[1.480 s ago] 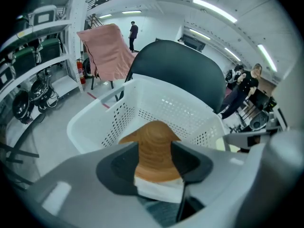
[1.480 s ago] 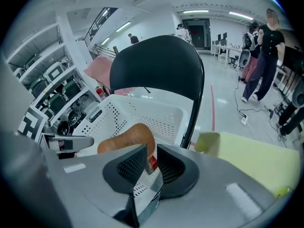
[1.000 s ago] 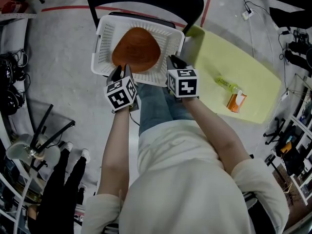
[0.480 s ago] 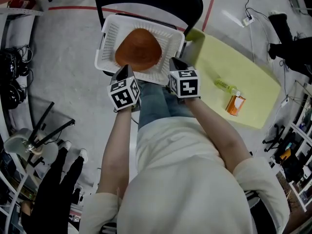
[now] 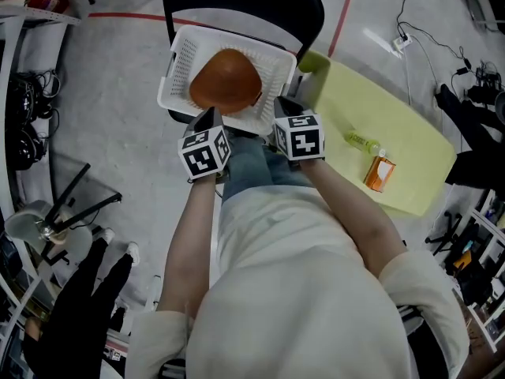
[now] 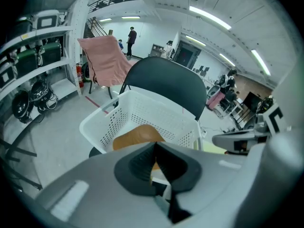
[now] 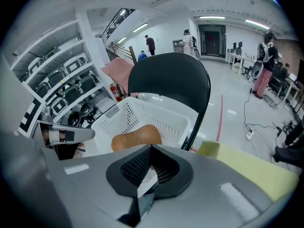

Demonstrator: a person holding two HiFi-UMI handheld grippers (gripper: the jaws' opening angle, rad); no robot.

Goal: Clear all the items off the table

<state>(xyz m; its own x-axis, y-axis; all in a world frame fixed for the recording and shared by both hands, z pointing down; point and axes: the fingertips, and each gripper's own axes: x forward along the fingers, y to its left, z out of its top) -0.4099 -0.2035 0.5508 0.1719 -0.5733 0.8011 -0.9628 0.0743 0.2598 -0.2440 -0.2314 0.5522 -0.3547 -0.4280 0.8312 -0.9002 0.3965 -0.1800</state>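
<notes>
Brown bowl [image 5: 225, 80] in basket [image 5: 181, 60] — just beyond the closed left hand-held gripper [image 5: 208, 114].

The right gripper [image 7: 151, 148] has its jaws pressed together with nothing between them. Beyond them a white basket [image 7: 166, 120] holds a brown rounded object [image 7: 137, 137], with a black chair [image 7: 168, 82] back rising behind. A yellow-green table [image 7: 247, 167] lies to the right.

a big lab or workshop hall, not a home: bare grey floor [image 5: 102, 93] marked with red tape lines [image 5: 344, 10], metal shelving [image 6: 42, 37] loaded with equipment cases, strip lights [image 6: 209, 15] on a high white ceiling, a power strip [image 5: 402, 44] with cables on the floor, an equipment stand [image 5: 57, 229], people [image 7: 262, 65] standing far off.
</notes>
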